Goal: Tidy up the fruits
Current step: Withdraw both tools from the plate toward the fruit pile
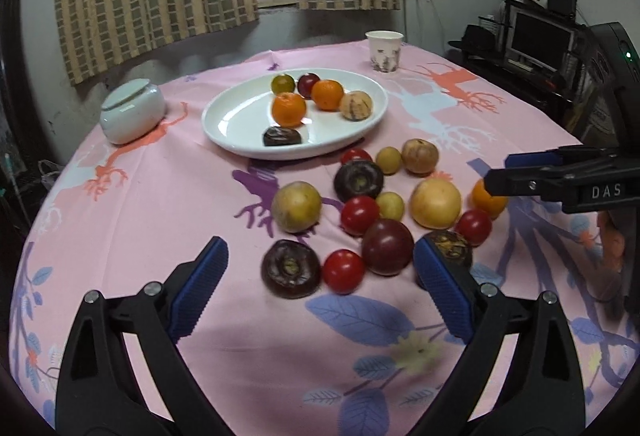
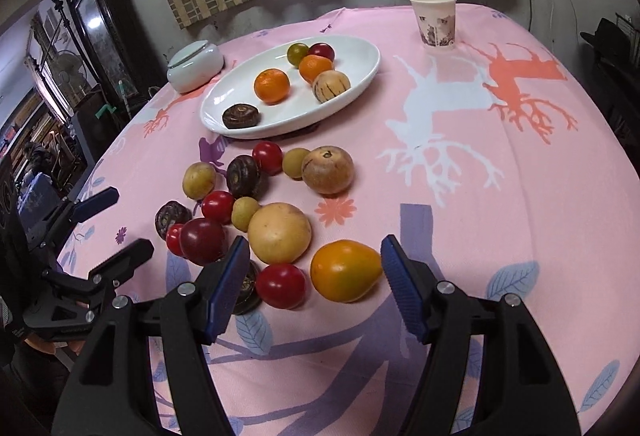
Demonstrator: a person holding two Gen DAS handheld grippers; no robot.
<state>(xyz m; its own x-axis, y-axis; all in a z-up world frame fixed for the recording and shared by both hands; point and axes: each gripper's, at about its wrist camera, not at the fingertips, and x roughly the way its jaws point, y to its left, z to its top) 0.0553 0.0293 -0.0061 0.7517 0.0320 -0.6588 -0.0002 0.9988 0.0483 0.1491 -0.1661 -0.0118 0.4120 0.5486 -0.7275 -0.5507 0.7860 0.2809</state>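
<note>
Fruit lies loose on your bench (image 1: 160, 195), just in front of the plate (image 1: 224, 123), which already carries six pieces. Your left gripper (image 1: 320, 276) hangs over the near edge of the pile, jaws wide apart, with a dark round fruit (image 1: 291, 268), a tomato (image 1: 343, 271) and a plum (image 1: 387, 246) between them, none touched. Your right gripper (image 2: 314, 286) has its jaws apart around a yellow-orange fruit (image 2: 345, 271) and a red tomato (image 2: 281, 286), pads clear of both. A cup (image 2: 434, 20) and a lidded jar (image 2: 195, 65) stand beyond.
</note>
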